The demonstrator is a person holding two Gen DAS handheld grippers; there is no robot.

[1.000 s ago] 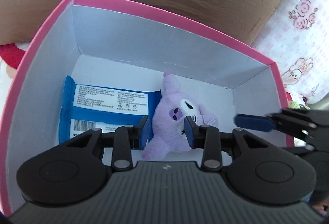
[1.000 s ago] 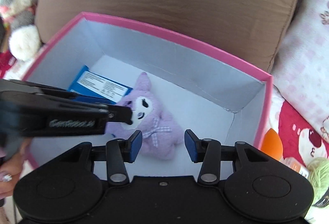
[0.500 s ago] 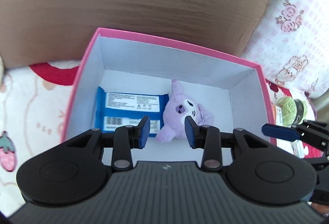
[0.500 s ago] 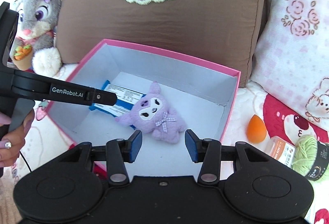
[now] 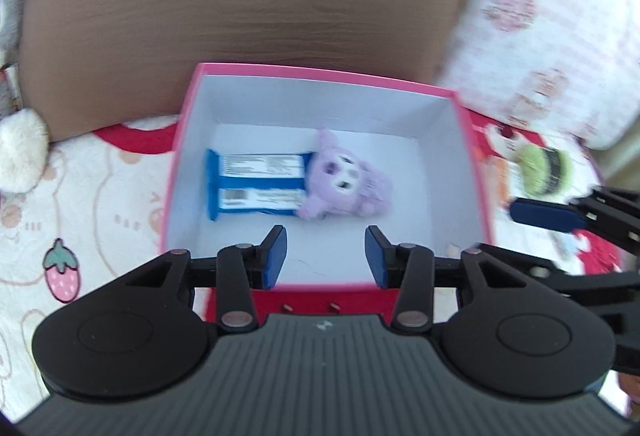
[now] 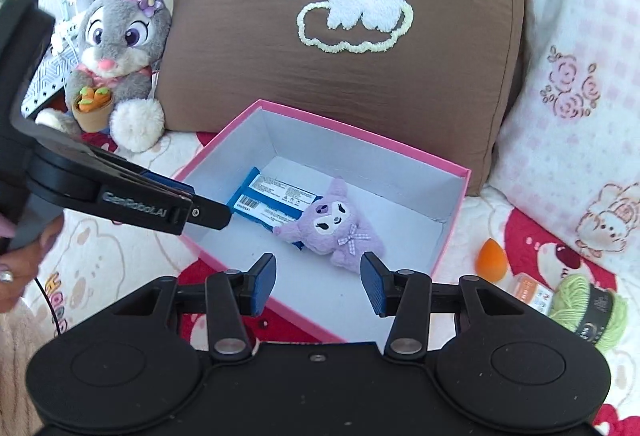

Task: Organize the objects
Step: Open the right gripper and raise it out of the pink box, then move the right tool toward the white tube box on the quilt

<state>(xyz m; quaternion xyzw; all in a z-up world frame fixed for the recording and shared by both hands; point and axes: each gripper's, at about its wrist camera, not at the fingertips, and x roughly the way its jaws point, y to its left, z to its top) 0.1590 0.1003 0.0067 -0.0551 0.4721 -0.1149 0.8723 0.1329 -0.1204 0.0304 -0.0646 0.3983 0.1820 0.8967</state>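
the pink box point(image 6: 452, 232) holds a blue packet point(image 6: 272, 201) and, touching it, a purple plush point(image 6: 336, 230). left gripper point(image 5: 325, 256) is opening, empty; right gripper point(image 6: 318, 284) stands parted, empty.

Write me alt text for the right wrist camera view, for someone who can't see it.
An open pink box on a patterned bedspread holds a purple plush toy lying partly on a blue packet. The right gripper hangs empty and open in front of the box, and the left gripper reaches in from the left. An orange sponge and green yarn lie outside to the right.
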